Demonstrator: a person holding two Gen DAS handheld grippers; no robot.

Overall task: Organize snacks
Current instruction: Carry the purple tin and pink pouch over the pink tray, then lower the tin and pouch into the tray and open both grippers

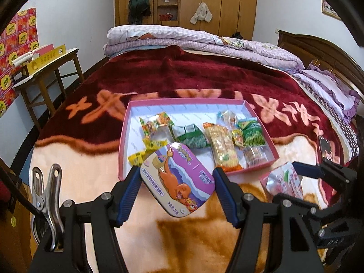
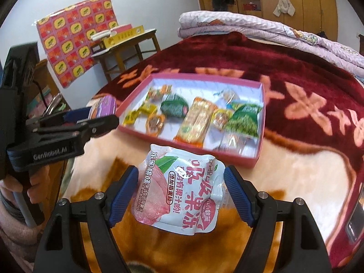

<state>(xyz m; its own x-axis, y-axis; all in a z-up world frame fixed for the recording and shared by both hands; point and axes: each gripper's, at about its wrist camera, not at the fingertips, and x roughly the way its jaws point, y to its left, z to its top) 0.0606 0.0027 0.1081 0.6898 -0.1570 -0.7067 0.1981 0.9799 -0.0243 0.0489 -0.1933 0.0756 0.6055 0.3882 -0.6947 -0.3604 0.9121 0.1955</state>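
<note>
My left gripper [image 1: 176, 188] is shut on a purple mint tin [image 1: 179, 177] with an orange cartoon figure, held tilted above the bed. Just beyond it lies an open pink box [image 1: 195, 101] holding several snack packets: green bags [image 1: 252, 132], a long orange packet [image 1: 224, 150] and yellow candies [image 1: 138, 157]. My right gripper [image 2: 180, 193] is shut on a pink-and-white jelly pouch [image 2: 182, 186], in the air in front of the pink box [image 2: 204, 77]. In the right wrist view the left gripper [image 2: 102, 115] with the tin [image 2: 104, 104] hovers by the box's left corner.
A plush red-and-cream blanket [image 1: 204, 77] covers the bed. A phone [image 1: 325, 147] lies right of the box. A folded lilac quilt [image 1: 193, 38] is at the far end, pillows [image 1: 329, 88] at the right. A wooden table [image 1: 45, 72] stands left of the bed.
</note>
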